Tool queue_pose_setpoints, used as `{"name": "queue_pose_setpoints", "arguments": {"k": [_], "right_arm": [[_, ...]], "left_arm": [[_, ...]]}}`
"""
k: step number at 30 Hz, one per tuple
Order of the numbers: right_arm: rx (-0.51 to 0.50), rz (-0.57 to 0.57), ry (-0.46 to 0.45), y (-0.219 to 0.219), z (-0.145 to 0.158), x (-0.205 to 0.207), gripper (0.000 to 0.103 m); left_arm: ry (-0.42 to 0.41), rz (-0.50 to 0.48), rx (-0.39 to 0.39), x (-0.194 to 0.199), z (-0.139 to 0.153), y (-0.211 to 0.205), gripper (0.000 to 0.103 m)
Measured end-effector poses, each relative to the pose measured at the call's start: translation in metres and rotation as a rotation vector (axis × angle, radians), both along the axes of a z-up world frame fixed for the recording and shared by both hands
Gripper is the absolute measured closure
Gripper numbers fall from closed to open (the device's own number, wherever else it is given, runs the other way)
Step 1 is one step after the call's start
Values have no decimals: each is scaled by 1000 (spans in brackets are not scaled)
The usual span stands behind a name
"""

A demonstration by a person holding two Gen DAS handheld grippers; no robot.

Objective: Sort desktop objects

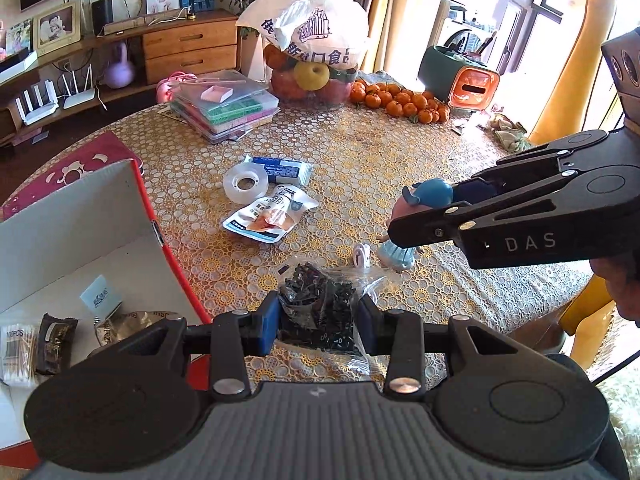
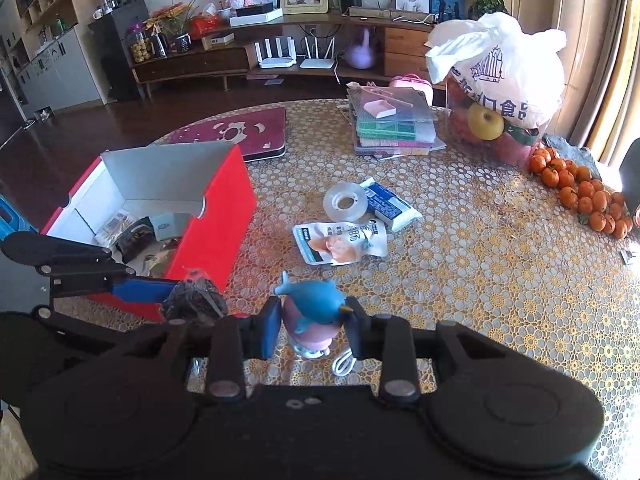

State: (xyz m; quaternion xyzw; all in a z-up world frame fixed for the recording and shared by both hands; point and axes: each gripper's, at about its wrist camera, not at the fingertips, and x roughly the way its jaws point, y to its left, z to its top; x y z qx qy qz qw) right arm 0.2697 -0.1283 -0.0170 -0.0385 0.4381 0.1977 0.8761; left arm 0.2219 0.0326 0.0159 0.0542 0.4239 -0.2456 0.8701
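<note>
Left tongs [image 1: 318, 320]: clamped on bag of black screws [image 1: 316, 304], just above the surface [image 1: 400, 160]. Right tongs [image 2: 312, 326]: closed on dolphin figurine [image 2: 314, 308]. Step: pickup. Next move, judged: carry both to red box [image 2: 216, 224], release inside.

Your right gripper [image 2: 312, 326] hides the doll's [image 2: 314, 312] feet, and your left gripper [image 1: 318, 322] covers the bottom of the bag of black bits [image 1: 320, 300]. The red box [image 1: 80, 216] runs off the left edge. The words on the snack packet [image 2: 340, 242] are too small to read.
</note>
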Motion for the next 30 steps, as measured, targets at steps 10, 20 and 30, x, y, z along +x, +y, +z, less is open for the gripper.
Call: {"name": "queue_pose_setpoints", "arguments": {"k": [10,20,30], "right_arm": [[34,71,-38,34,23,-11,70],[34,115,-54,70,32,-9,70],[42,164,-62,108,37,-2,70]], "left_arm": [[-33,33,18,-13,20,36,65],[-57,89,43,-17,32,80,65],[-73,157,65,-11,39,122,65]]}}
